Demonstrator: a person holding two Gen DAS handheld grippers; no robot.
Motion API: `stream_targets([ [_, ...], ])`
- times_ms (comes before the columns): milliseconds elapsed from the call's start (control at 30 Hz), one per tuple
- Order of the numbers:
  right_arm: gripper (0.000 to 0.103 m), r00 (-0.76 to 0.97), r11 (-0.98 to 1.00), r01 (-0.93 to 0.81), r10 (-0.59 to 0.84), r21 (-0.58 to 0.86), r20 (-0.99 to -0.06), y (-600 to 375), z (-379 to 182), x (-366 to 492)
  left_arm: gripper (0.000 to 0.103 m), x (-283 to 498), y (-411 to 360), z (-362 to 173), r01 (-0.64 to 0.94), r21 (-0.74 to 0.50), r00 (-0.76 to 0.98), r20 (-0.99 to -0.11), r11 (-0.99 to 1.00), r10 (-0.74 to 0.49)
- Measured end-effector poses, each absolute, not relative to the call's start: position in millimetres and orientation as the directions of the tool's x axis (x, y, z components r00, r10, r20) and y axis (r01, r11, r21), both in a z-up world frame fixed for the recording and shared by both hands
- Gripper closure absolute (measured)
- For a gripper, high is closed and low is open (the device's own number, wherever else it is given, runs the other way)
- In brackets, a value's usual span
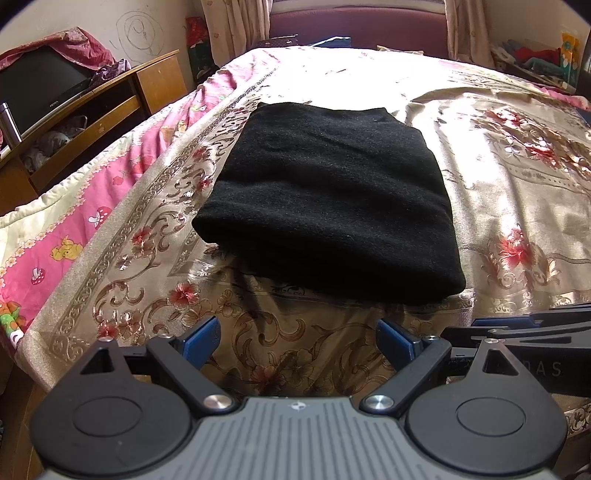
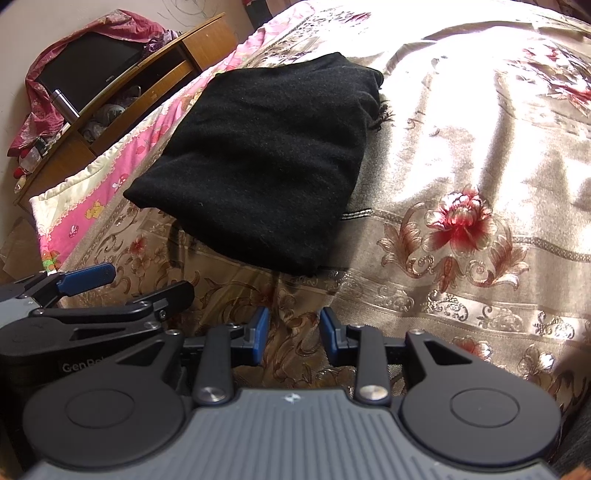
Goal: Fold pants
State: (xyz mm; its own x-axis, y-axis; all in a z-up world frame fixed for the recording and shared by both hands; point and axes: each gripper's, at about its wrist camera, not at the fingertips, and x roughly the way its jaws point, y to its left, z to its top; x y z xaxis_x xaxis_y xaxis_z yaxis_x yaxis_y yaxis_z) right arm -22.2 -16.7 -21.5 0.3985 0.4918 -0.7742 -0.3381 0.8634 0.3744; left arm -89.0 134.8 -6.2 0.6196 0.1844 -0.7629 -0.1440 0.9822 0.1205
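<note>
The black pants lie folded into a compact rectangle on the floral bedspread. They also show in the right wrist view, up and left of centre. My left gripper is open and empty, held just short of the near edge of the pants. My right gripper is open and empty, held near the pants' near right corner. The left gripper shows at the left of the right wrist view, and the right gripper's body shows at the right of the left wrist view.
A wooden TV stand with a television under a red cloth stands left of the bed. A pink cartoon quilt hangs over the bed's left edge. A maroon headboard and curtains are at the far end.
</note>
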Motion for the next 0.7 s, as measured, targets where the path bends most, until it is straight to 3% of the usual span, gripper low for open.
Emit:
stream_targets([
  [700,0.071,0.398,0.864,-0.338,0.491,0.374,-0.775,-16.2,-22.2,-22.4,0.0,-88.8,134.4,-6.7,-0.143,0.12,0.619,-0.764,0.982,0.183],
])
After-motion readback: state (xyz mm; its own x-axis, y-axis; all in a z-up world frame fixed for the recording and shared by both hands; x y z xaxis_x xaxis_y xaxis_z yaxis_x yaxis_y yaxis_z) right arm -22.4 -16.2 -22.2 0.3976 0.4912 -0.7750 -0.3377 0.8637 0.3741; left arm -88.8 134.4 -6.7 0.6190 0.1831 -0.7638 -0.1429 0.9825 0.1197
